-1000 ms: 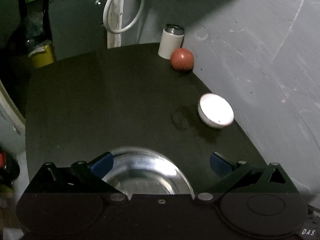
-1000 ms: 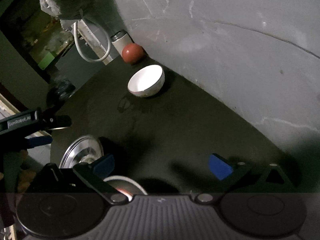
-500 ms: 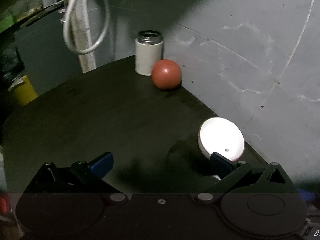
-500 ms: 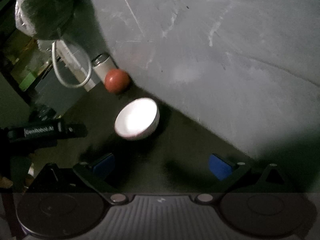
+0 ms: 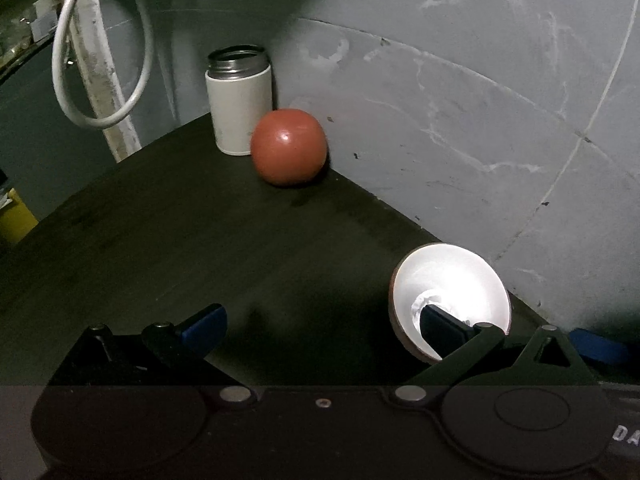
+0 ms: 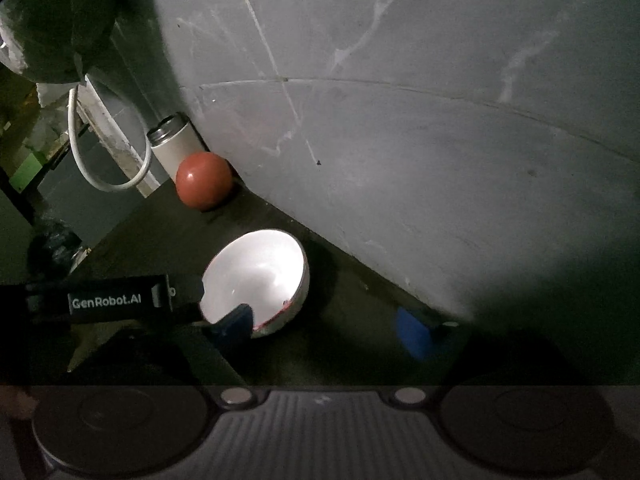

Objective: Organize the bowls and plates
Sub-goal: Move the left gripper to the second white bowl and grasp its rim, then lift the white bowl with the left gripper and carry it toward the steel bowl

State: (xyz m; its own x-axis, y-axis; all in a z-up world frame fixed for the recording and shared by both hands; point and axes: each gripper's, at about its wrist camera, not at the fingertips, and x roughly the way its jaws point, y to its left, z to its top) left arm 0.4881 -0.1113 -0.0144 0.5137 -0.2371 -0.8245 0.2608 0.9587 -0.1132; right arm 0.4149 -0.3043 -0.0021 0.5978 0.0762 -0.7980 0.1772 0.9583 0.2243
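The white bowl (image 6: pixel 256 280) sits on the dark table (image 5: pixel 160 248) near its back edge, close to the grey wall (image 6: pixel 400 160) and well short of the red ball (image 6: pixel 204 186) and the white canister (image 5: pixel 240 100) in the corner. It is tipped, its mouth tilted up and toward my right wrist camera rather than straight at the ceiling. Being round, it has no real long axis; only the rim's lean gives it a direction.

My left gripper (image 5: pixel 320 324) is spread wide, and its right finger (image 5: pixel 440 330) appears to reach inside the bowl, over the rim. My right gripper (image 6: pixel 324 328) is also spread wide, its left finger (image 6: pixel 236 322) at the near rim, though I cannot tell whether it touches.

The risk I see: both tools crowd one bowl. If I close the left on the thin, slick rim while the bowl is tilted, it may pivot or slip out and roll toward the wall. The two grippers could also knock each other, nudging the bowl off its footing.
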